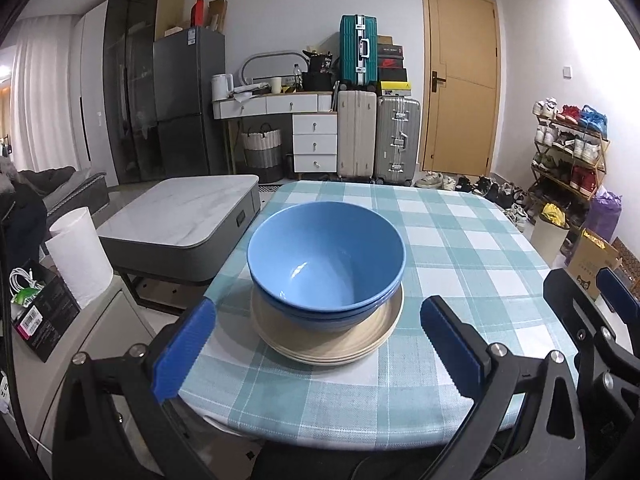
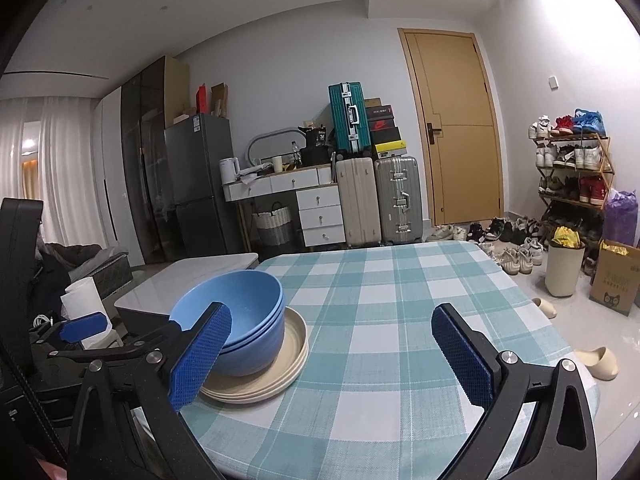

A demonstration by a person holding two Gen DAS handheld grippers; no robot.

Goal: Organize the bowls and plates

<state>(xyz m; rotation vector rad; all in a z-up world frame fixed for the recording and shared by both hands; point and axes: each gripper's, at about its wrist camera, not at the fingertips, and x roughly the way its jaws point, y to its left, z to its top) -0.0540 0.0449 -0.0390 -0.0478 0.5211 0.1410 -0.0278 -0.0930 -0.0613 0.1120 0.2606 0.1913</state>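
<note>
Blue-padded fingers frame both views. Left hand-held gripper [image 1: 318, 344]: jaws spread wide, holding nothing, pads level and hovering above the near table edge, one pad to each side of the dish stack without touching it. Right hand-held gripper [image 2: 332, 356]: jaws likewise wide apart and empty, aimed over the open cloth to the right of the stack; its left pad overlaps the bowls in view, contact not discernible. In the left wrist view the right hand-held gripper shows at the far right edge, just beside the left one.

Table [image 1: 460, 248] covered in teal-and-white checked cloth. Stacked blue bowls [image 1: 326, 262], nested upright, at least two, sit on a stack of cream plates [image 1: 332, 350] near the table's front-left part. Rest of the cloth bare.

Beyond the table: low marble-topped coffee table [image 1: 180, 208], suitcases [image 1: 376, 136], wooden door [image 1: 460, 80], shoe rack [image 1: 568, 148].
</note>
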